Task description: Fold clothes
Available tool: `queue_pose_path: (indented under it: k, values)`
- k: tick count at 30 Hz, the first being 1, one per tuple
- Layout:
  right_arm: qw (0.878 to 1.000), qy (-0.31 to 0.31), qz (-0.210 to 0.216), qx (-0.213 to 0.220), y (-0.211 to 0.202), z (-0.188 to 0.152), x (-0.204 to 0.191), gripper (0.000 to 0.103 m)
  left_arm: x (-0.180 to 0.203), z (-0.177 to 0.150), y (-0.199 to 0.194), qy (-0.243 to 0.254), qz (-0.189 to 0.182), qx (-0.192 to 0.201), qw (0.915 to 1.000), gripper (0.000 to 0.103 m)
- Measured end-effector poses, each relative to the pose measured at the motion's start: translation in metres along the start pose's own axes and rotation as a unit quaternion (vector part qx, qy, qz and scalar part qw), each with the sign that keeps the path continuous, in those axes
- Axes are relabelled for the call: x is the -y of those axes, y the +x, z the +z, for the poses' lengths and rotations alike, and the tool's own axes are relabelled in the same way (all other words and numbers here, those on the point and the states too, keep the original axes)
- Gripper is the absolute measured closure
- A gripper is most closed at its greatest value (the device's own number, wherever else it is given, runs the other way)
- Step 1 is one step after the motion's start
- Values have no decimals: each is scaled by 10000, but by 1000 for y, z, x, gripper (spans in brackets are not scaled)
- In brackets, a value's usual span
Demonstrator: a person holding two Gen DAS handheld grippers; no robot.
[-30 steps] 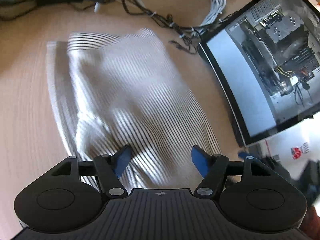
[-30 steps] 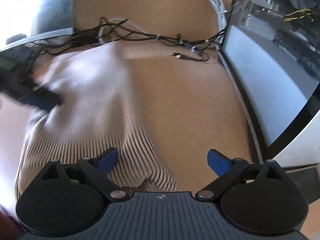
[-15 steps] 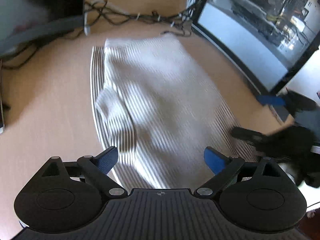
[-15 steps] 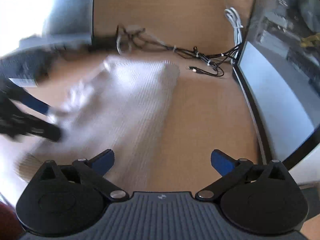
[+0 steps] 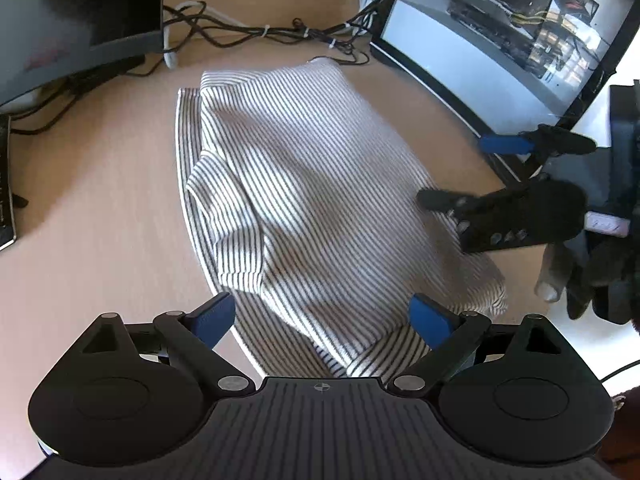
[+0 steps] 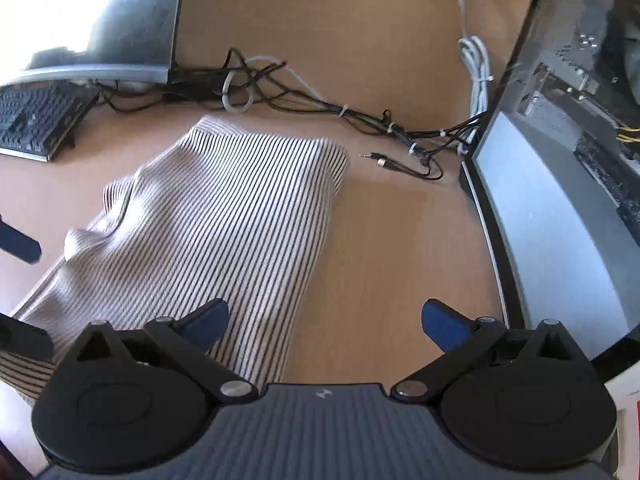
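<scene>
A white top with thin dark stripes (image 5: 304, 200) lies folded in a long, slightly rumpled stack on the wooden table (image 5: 100, 240). My left gripper (image 5: 322, 316) hangs over its near end, open, with cloth below the blue pads but not pinched. My right gripper (image 6: 326, 320) is open above the garment's (image 6: 224, 220) right edge, one pad over cloth and the other over bare wood. In the left wrist view the right gripper (image 5: 452, 171) stands spread at the garment's right side. The left gripper's fingers (image 6: 16, 242) show at the left edge of the right wrist view.
A monitor (image 5: 80, 20) and a keyboard (image 6: 40, 120) stand at the back left. Tied cables (image 5: 260, 34) run along the back. A loose jack plug (image 6: 380, 160) lies near the garment's far corner. A glass-sided computer case (image 5: 500, 40) lines the right side.
Both grippers have opened wider and drawn back from the garment. The cloth, blurred and moving before, now lies still on the table. The left view has rolled.
</scene>
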State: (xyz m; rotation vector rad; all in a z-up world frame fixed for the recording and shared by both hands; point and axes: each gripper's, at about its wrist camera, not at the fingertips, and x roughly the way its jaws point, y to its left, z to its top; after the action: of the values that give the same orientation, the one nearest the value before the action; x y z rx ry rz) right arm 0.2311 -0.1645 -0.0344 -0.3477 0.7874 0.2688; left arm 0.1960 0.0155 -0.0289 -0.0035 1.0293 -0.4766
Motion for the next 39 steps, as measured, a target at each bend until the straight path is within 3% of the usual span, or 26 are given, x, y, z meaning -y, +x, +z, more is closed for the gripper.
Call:
queue_pose_path:
  k: [5, 7, 11, 13, 18, 20, 23, 24, 25, 29, 31, 33, 36, 39]
  values:
    - [9985, -441, -334, -21, 3, -17, -16, 0, -5, -8, 3, 80, 59, -130, 9999, 5]
    - [9994, -296, -161, 72, -12, -14, -14, 0, -8, -12, 4, 153, 110, -148, 9997, 2]
    - [9970, -162, 680, 340, -49, -11, -19, 0, -19, -14, 0, 83, 204, -63, 9997, 1]
    - [9945, -409, 945, 208, -51, -19, -34, 0, -29, -14, -4, -93, 294, 0, 9995, 2]
    - [9930, -839, 833, -45, -36, -37, -56, 0, -64, -9, -17, -621, 554, 95, 9965, 2]
    - [9930, -854, 812, 103, -46, -32, -53, 2, -76, -9, -23, -776, 616, 141, 9950, 2]
    - [9893, -897, 1083, 391, -66, -24, -54, 33, -85, -11, -28, -813, 666, 175, 9943, 1]
    - [9867, -870, 1312, 395, -69, -21, -54, 55, -85, -12, -28, -801, 636, 179, 9946, 1]
    - [9834, -819, 1581, 347, -71, -19, -55, 61, -85, -14, -28, -791, 605, 179, 9949, 1]
    - [9689, -908, 2302, 47, -61, -14, -67, 55, -81, -19, -28, -684, 552, 130, 9960, 0]
    - [9637, -1166, 2403, -43, -58, -16, -79, 33, -77, -20, -29, -569, 520, 144, 9969, 0]
    - [9601, -1492, 2362, -87, -54, -21, -90, 27, -74, -22, -34, -445, 426, 191, 9979, 0]
    - [9567, -2223, 1878, 47, -49, -33, -109, 27, -70, -24, -42, -250, 194, 251, 9992, 0]
    - [9630, -1990, 1818, 7, -45, -27, -103, 38, -66, -26, -49, -33, -83, 284, 9996, 0]
